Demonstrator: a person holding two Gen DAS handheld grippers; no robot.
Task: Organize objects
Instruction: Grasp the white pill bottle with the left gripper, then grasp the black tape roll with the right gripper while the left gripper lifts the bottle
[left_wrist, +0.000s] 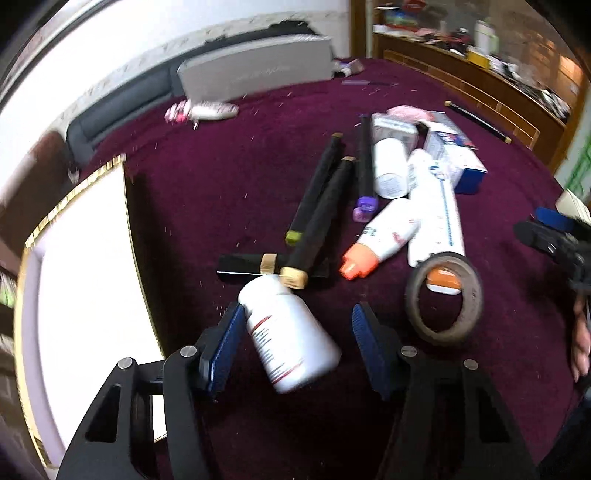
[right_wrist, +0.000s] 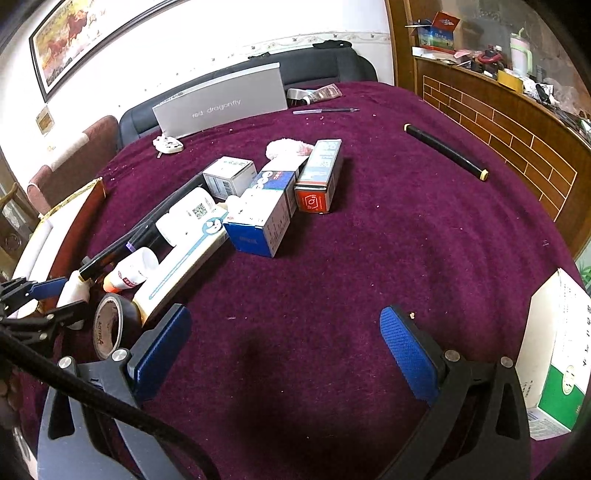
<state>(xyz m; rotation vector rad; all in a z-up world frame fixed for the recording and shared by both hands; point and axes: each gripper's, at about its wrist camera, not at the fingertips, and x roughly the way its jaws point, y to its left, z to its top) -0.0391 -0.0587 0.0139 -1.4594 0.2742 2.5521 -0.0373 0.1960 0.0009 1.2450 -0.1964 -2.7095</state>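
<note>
A white bottle with red print (left_wrist: 291, 339) lies tilted between the fingers of my left gripper (left_wrist: 295, 339). The left pad touches it; the right pad stands a little clear, so the jaws are open around it. Just beyond lie several black pens (left_wrist: 321, 206), a black case (left_wrist: 240, 264), an orange-capped glue bottle (left_wrist: 380, 236) and a tape roll (left_wrist: 443, 299). In the right wrist view the left gripper (right_wrist: 55, 299) shows at the far left with that white bottle (right_wrist: 74, 291). My right gripper (right_wrist: 286, 347) hangs open over bare purple cloth (right_wrist: 369, 240), holding nothing.
A white open box with gold trim (left_wrist: 85, 280) sits left of the left gripper. A long white carton (right_wrist: 184, 266), a blue-white box (right_wrist: 258, 221), a red-ended box (right_wrist: 317, 181) and a small white box (right_wrist: 229, 175) cluster mid-table. A green-white box (right_wrist: 554, 354) lies right; a grey box (right_wrist: 221, 103) stands behind.
</note>
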